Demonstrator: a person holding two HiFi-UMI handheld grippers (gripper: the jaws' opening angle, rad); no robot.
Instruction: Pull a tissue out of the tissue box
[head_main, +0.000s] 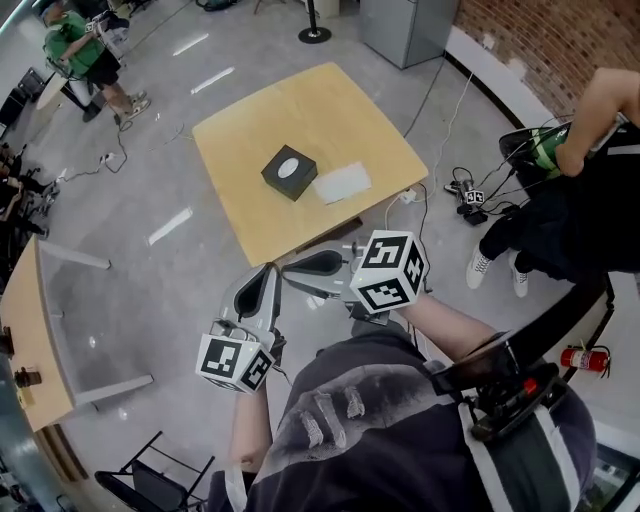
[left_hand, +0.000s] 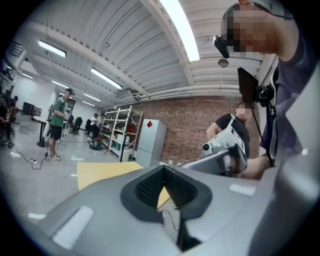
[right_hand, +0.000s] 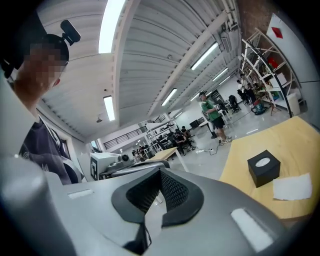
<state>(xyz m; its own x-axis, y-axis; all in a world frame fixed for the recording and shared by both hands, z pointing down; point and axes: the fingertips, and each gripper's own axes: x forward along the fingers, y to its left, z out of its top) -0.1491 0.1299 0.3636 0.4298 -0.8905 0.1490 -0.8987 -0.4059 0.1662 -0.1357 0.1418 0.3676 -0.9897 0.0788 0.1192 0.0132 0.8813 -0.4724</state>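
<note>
The tissue box (head_main: 289, 172), black with a pale oval opening in its top, sits near the middle of the yellow-wood table (head_main: 246, 128). White shows in that opening, though from this far off I cannot tell whether a tuft stands proud of it. Just beside the box lies a flat white sheet (head_main: 342, 183), likely a tissue; the right gripper view shows the same pair, sheet close against the box's side.

Both tools are well apart from the table, held close to the person's body over the grey floor. The left gripper (head_main: 268, 274) points roughly toward the table, its jaws together with nothing between them. The right gripper (head_main: 288, 268) lies crosswise, its tip near the left one's, and its pads also meet on nothing.

My reading is that the pull has not begun and this is the approach, or the wait before it. The next move calls for carrying one gripper over the box, spreading its jaws above the oval, pinching whatever tissue rises there and drawing it straight up. The other may need to press the light box down so it does not lift too.
</note>
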